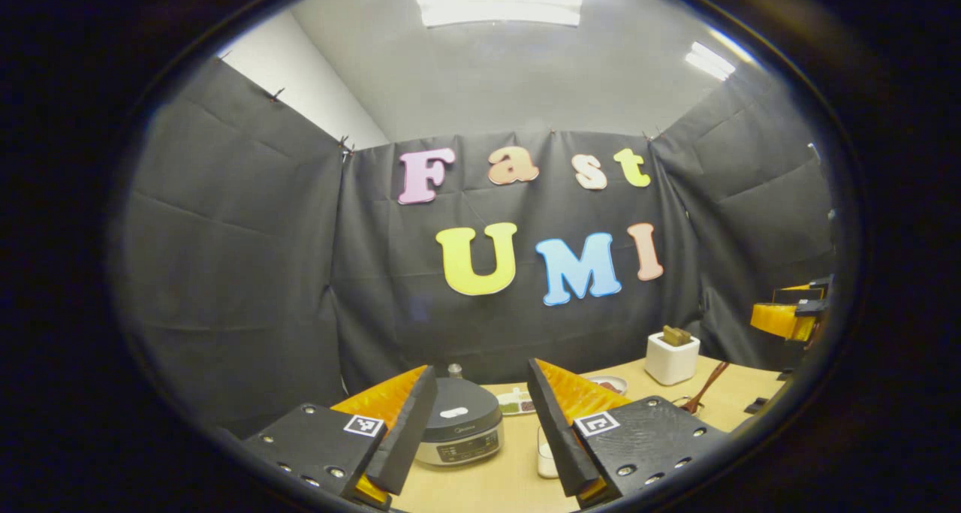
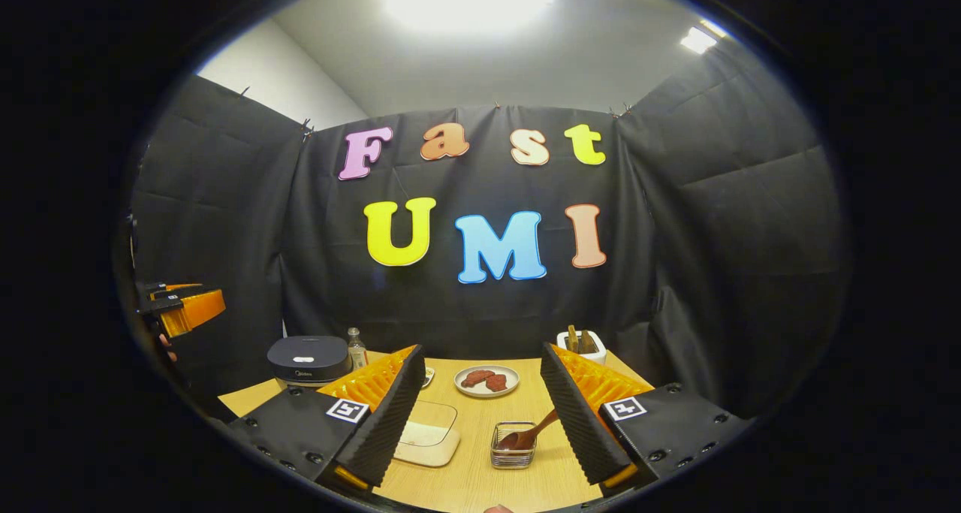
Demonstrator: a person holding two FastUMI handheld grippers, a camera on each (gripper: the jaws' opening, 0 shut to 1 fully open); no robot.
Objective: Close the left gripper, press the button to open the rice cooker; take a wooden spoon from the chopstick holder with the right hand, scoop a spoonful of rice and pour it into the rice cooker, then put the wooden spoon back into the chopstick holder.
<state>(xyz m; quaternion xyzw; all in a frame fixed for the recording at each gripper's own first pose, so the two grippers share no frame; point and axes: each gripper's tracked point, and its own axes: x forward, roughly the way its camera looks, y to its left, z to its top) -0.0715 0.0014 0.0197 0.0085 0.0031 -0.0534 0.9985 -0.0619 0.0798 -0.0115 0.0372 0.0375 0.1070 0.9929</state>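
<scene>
The rice cooker stands on the table with its lid down, just beyond my left gripper, which is open and empty. A white chopstick holder with wooden handles in it stands at the back right. The wooden spoon rests with its bowl in a small square glass dish, handle leaning right. My right gripper is open and empty, held above and short of that dish. A clear box with white rice lies to the dish's left. In the right gripper view the cooker is at the far left.
A plate with red pieces sits mid-table, and a small bottle stands beside the cooker. A small tray of dishes lies behind the cooker. The wooden table ends near the black cloth walls. The other gripper hovers at the left edge.
</scene>
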